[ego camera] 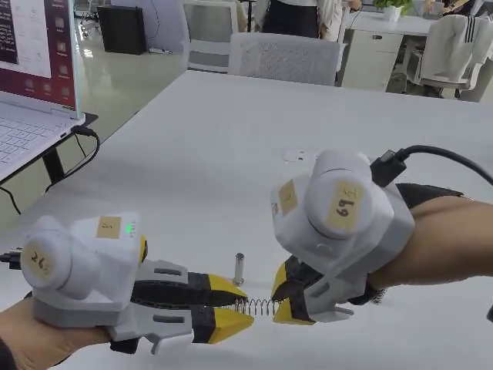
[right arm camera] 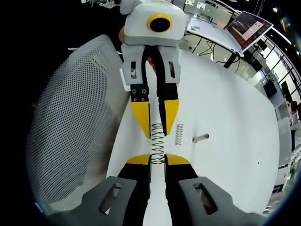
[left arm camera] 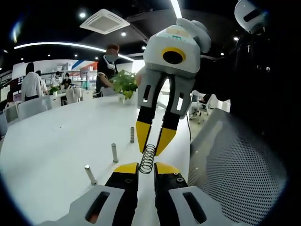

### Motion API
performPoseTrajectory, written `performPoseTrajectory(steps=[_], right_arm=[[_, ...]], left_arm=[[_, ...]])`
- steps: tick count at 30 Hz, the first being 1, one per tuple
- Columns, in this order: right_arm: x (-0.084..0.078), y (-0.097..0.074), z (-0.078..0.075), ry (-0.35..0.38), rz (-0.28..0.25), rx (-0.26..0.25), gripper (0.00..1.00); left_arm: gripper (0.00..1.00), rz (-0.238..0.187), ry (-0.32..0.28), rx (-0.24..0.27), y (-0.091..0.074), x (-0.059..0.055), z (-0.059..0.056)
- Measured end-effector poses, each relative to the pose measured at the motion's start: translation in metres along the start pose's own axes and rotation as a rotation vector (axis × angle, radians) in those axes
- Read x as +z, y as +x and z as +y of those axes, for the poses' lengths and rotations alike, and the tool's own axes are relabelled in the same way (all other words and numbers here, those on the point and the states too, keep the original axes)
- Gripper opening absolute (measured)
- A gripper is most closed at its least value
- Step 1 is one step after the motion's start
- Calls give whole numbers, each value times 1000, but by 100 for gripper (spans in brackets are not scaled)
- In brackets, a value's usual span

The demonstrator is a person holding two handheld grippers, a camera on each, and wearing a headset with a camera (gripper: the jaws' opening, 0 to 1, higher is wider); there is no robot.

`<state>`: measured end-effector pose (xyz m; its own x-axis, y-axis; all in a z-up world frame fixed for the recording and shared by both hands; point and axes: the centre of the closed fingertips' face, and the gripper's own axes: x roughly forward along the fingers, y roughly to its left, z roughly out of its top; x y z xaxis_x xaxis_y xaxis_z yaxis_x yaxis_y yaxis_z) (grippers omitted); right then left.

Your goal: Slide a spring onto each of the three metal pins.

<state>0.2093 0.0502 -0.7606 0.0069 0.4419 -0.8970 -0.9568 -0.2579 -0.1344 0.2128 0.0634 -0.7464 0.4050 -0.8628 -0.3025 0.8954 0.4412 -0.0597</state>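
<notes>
step in hand: a spring (ego camera: 258, 307) is held stretched between the 2 grippers, just above the white table (ego camera: 231, 154), ready for threading. one end is pinched in the narrow jaws of the left gripper (ego camera: 233, 306), the other in the narrow jaws of the right gripper (ego camera: 282, 297). both pairs of yellow tips are closed down to about the coil's width, with nothing else held. the tips face each other, a short run of coil bare between them.

in the left gripper view, 3 metal pins are seen upright in a row on the table, left of the spring: the near pin (left arm camera: 89, 174), the middle pin (left arm camera: 114, 153) and the far pin (left arm camera: 132, 134). all 3 look bare, so the task is judged to be at its start. in the head view, one pin (ego camera: 239, 268) stands just behind the held spring. a second spring (right arm camera: 179, 134) lies loose on the table in the right gripper view, beside the held one.

next move, as judged: one end of the spring must be freed by 1 gripper so that an open coil mouth is exposed. the spring must then be turned upright, lined up over a pin top and lowered along it. a thin, springy coil is likely to bend or flick aside if it is gripped off-centre.
</notes>
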Motion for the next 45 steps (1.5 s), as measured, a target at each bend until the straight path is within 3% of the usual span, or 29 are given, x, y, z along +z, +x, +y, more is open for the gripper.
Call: performPoseTrajectory(steps=[27, 45], right_arm=[[1, -1, 3, -10, -19, 17, 9], [-2, 3, 6, 12, -33, 34, 10]], left_arm=[[2, 2, -19, -43, -2, 2, -6], [2, -43, -6, -58, -4, 19, -13]])
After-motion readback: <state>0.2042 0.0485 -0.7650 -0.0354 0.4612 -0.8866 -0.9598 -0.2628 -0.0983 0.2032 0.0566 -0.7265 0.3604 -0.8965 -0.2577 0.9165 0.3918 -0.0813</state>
